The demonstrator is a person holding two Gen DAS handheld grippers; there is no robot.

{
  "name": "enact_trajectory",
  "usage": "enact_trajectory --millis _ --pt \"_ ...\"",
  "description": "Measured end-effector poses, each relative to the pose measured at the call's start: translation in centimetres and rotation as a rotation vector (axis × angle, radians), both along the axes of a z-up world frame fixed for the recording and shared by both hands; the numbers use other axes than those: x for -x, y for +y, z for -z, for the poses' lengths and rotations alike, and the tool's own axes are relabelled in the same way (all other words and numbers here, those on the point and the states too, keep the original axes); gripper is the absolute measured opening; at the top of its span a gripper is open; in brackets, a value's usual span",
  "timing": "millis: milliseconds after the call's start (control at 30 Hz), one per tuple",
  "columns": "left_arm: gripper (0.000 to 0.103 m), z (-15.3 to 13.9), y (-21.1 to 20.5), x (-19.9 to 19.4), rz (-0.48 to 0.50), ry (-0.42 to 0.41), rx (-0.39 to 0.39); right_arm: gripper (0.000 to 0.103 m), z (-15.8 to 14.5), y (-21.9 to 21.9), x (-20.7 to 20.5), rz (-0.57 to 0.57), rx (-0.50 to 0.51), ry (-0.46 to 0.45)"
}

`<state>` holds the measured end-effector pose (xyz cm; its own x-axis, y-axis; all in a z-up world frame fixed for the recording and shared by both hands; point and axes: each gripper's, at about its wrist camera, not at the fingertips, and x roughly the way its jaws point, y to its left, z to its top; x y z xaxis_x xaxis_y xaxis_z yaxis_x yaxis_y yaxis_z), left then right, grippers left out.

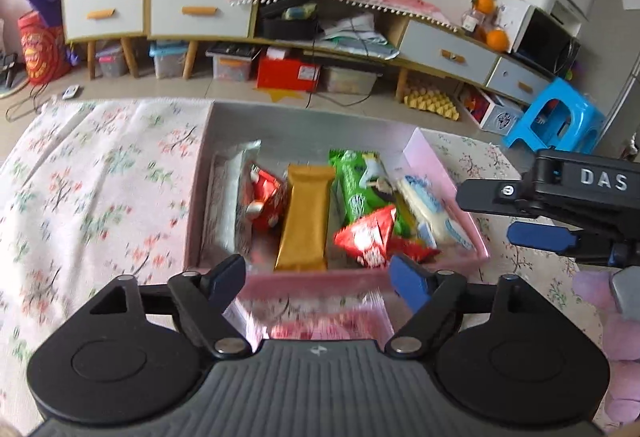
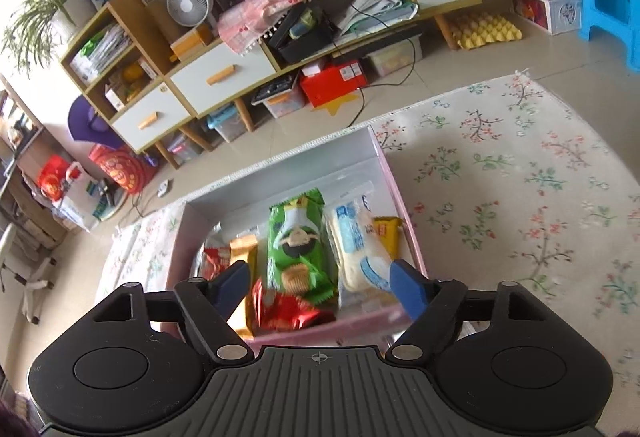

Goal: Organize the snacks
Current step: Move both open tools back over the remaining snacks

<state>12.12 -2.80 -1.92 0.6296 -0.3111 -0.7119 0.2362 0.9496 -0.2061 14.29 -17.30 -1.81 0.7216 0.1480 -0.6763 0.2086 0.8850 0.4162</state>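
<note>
Left claw [image 1: 318, 277], foreground of the left wrist view: jaws spread wide, blue pads standing apart over the near wall of the pink box [image 1: 440, 161], nothing between them. Right claw [image 2: 320, 283], foreground of the right wrist view: likewise wide open and empty, its pads straddling the near end of the same box [image 2: 400, 193]; seen from the left view it enters at the right edge [image 1: 532, 213], beside the box's right wall.

Contents of the box, resting on a floral-cloth surface [image 1: 100, 177]: a silver packet [image 1: 236, 197] against the left wall, a red packet [image 1: 266, 201], a gold bar [image 1: 306, 217], a green biscuit packet [image 1: 358, 189], a red triangular packet [image 1: 368, 233] lying over the green one's near end, and a white-and-blue packet [image 1: 430, 209] by the right wall. A yellow wrapper [image 2: 386, 233] shows beyond the white-and-blue packet [image 2: 360, 249] in the right view.

Step in hand, as judged: a release, both claws empty above snacks already gathered in the box; the sorting appears far along, since no loose snack shows on the cloth. Next move, as judged: withdraw clear of the walls, or tidy the overlapping red triangle, which calls for a narrow approach between neighbouring wrappers.

Pose: both claws pitched steeply downward toward the box, side by side, close but not touching.
</note>
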Motion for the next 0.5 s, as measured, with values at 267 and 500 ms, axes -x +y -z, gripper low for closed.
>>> enact_trajectory --millis 267,500 --pt "0.098 -1.1 1.1 2.1 0.008 -0.029 -0.037 0.082 -0.9 0.9 2.3 -0.075 0.082 0.013" --pt "0.101 -0.7 3.1 3.0 0.009 -0.01 -0.087 0.083 -1.0 1.0 4.1 -0.121 0.127 0.031"
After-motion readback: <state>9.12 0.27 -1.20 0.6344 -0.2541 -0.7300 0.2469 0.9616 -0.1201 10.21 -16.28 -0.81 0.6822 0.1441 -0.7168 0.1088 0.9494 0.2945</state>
